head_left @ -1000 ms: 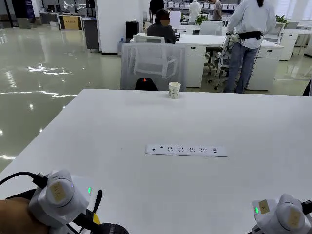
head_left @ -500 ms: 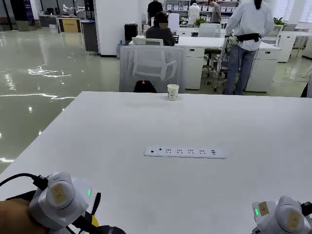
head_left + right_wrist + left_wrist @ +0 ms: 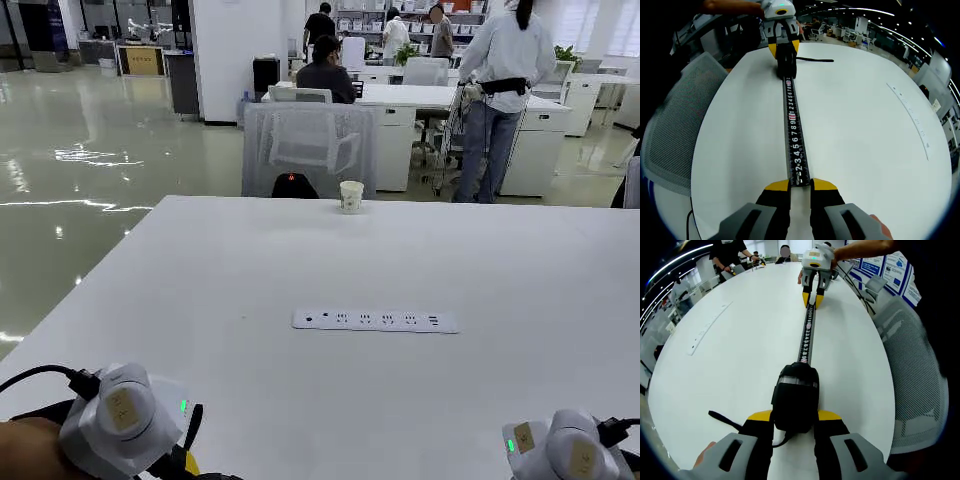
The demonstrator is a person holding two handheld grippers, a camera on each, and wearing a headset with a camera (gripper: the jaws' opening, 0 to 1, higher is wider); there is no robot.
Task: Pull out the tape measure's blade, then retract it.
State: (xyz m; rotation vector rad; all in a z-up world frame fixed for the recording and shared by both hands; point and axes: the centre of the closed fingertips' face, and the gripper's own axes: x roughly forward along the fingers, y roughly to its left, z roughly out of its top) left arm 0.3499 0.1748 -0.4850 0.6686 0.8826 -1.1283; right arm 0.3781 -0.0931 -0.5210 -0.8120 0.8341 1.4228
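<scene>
Tape measure (image 3: 796, 396), case clamped in left gripper (image 3: 795, 416) fingers; blade (image 3: 807, 335) runs straight toward frame top along the table (image 3: 740, 340), tip pinched by right gripper (image 3: 800, 185) fingers.

Blade (image 3: 792, 120) tip buried between right gripper (image 3: 800, 185) jaws. Tape measure case (image 3: 796, 390) rear hidden in left gripper (image 3: 795, 416) jaws. Numerals at the blade's far end too small to read. Head view: both grippers clipped by bottom edge, near side of power strip (image 3: 375, 321).

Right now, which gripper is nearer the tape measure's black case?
Left. The left gripper grips the case between its jaws; the right gripper pinches the blade at its tip, the whole drawn-out length away.
</scene>
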